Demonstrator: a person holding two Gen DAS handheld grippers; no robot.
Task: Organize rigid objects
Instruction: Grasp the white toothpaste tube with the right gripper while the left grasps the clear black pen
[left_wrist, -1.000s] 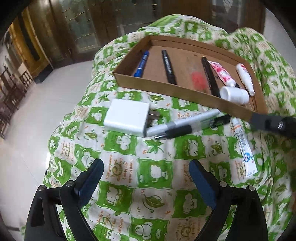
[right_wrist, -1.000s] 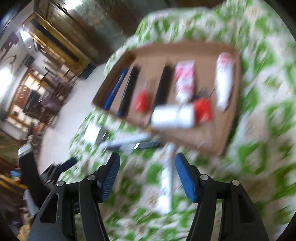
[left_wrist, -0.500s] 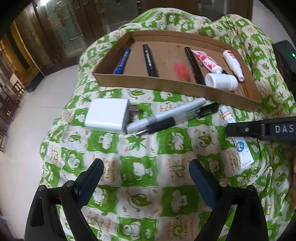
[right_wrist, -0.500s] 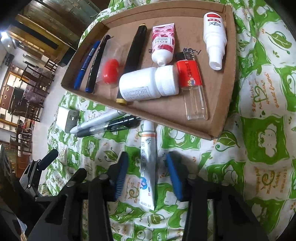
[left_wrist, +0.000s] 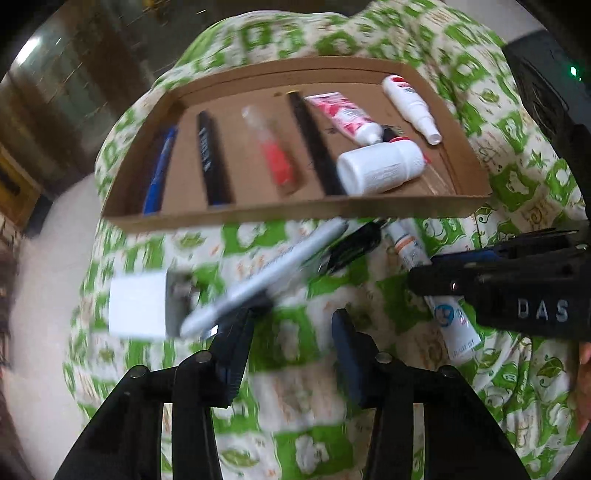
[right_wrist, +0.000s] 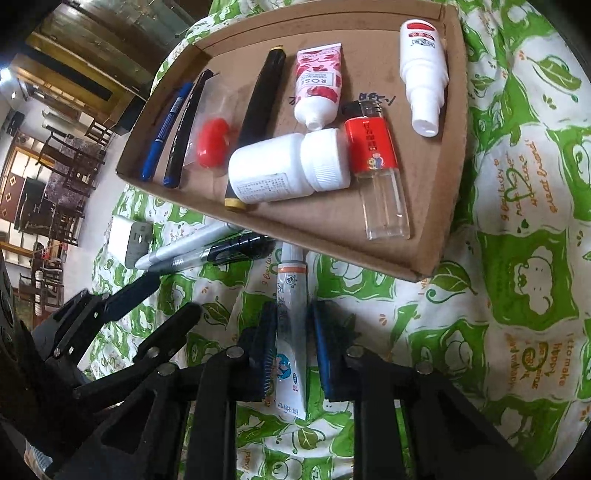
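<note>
A: Left wrist view. Left gripper (left_wrist: 293, 345): jaws half-narrowed, just been closing, nothing between. Silver marker (left_wrist: 266, 275): on cloth at eleven o'clock, long axis seven-to-one.

B: Right wrist view. Right gripper (right_wrist: 293, 334): just closed, clamped on ointment tube (right_wrist: 291, 332). Long axis six-to-twelve, nozzle toward cardboard tray (right_wrist: 424, 258), directly at twelve.

White ointment tube (right_wrist: 291, 332) flat on cloth; beside tray (right_wrist: 428, 258)
</note>
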